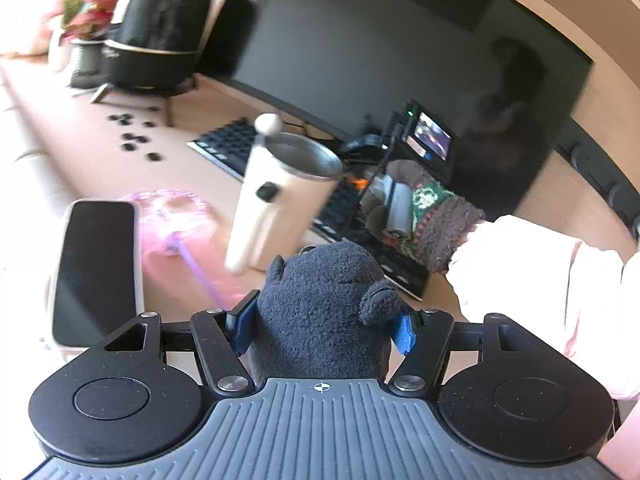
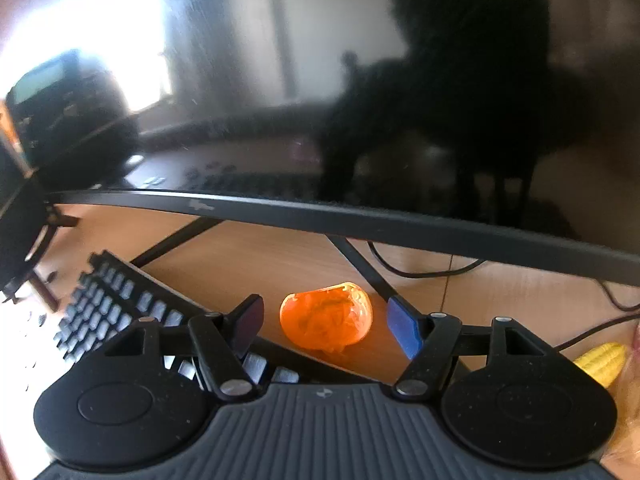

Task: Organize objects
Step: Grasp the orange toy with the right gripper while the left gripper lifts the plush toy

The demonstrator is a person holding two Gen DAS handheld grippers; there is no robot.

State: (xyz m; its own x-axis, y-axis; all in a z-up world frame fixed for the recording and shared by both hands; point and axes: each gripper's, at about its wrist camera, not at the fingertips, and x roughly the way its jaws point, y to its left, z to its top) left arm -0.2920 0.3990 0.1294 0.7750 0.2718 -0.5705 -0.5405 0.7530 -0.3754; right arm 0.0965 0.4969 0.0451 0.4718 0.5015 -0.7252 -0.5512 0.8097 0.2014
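Plush fills the left wrist view: a dark grey soft toy with small round ears (image 1: 324,312) sits clamped between the blue pads of the left gripper (image 1: 322,326), above the wooden desk (image 1: 100,144). Ahead stand a tilted cream tumbler with a steel rim (image 1: 280,200), a black phone (image 1: 96,268) and a black keyboard (image 1: 228,144). In the right wrist view, the right gripper (image 2: 326,322) has its jaws apart, either side of a translucent orange lump (image 2: 326,322) lying on the desk beside the keyboard, pads clear of it. A yellow corn cob (image 2: 602,362) lies at the right edge.
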